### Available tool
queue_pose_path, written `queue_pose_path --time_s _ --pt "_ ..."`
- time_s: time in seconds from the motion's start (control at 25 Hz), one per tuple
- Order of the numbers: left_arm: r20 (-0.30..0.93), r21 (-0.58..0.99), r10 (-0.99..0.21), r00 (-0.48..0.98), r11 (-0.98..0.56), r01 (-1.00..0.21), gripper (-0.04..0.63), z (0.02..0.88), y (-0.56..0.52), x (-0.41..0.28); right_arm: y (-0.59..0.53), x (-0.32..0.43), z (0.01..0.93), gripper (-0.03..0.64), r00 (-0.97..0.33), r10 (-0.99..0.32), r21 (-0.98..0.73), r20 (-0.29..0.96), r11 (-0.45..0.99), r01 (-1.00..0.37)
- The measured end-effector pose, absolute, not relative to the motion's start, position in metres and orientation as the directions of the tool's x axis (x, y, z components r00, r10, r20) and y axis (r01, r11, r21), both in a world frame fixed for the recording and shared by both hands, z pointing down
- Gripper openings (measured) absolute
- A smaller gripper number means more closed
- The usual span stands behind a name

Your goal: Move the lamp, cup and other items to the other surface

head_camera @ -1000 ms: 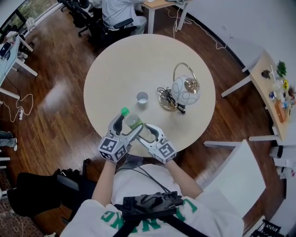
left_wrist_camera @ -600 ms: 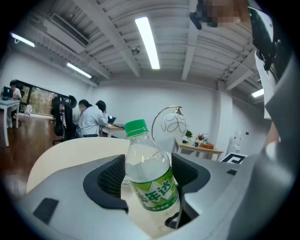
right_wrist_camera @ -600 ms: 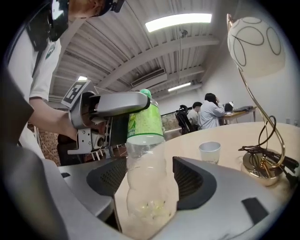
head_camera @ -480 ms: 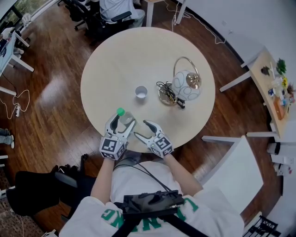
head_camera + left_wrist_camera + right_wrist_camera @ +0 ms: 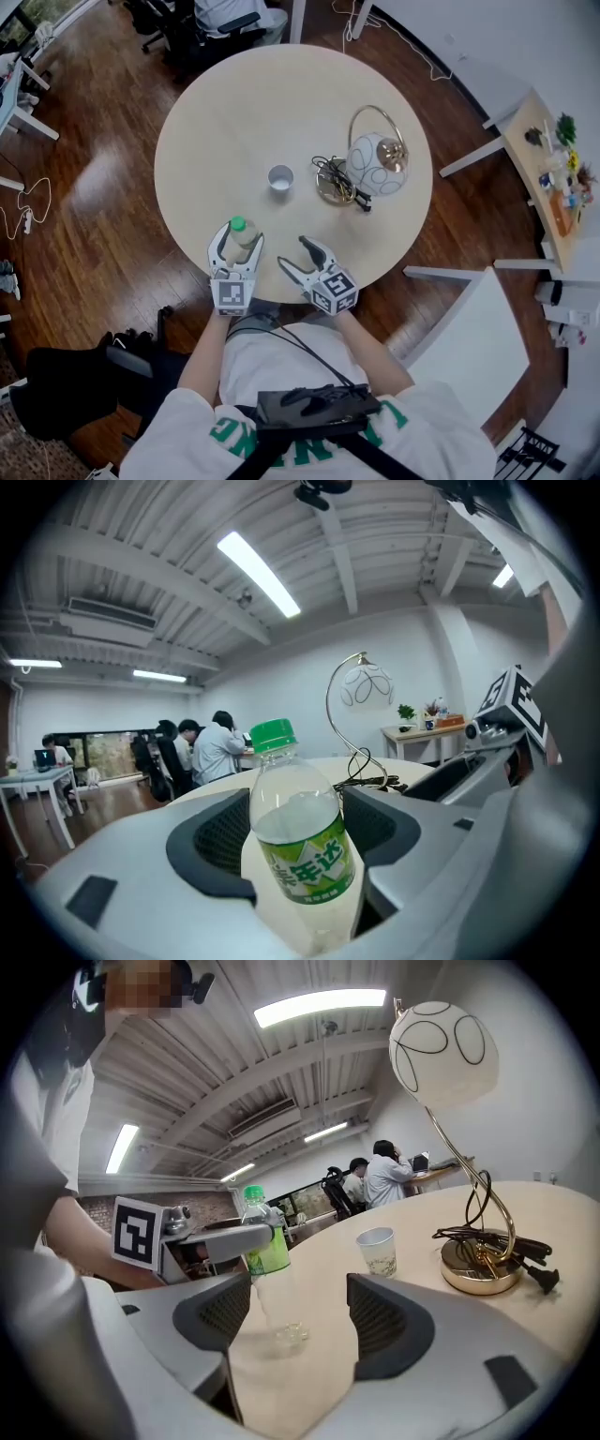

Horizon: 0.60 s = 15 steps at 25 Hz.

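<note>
Left gripper (image 5: 235, 240) is clamped on the bottle (image 5: 298, 841), lower centre of the head view, by the near edge of the round table (image 5: 216, 103). The bottle stands roughly upright, long axis vertical, green cap up. Right gripper (image 5: 294, 255) has its jaws apart and empty, just right of it. Cup (image 5: 279, 177) and lamp (image 5: 375, 161) sit up-frame, nearer my right gripper. The white surface (image 5: 473, 352) at lower right is probably the target, so the bottle goes right.
</note>
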<state>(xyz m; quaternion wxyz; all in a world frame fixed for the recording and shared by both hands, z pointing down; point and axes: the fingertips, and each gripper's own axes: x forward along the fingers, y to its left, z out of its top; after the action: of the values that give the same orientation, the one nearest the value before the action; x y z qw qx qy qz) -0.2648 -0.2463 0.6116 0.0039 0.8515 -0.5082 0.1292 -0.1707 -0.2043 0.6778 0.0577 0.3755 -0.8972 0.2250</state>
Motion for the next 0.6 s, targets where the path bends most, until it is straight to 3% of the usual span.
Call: queue_pose_path --time_s 0.6 --pt "0.188 -0.145 -0.863 0.469 -0.497 -0.856 0.305 0.619 -0.224 -0.249 -0.214 -0.125 0.675 0.36 -0.666 -0.698 -0.374 0.264 0.562 -0.738"
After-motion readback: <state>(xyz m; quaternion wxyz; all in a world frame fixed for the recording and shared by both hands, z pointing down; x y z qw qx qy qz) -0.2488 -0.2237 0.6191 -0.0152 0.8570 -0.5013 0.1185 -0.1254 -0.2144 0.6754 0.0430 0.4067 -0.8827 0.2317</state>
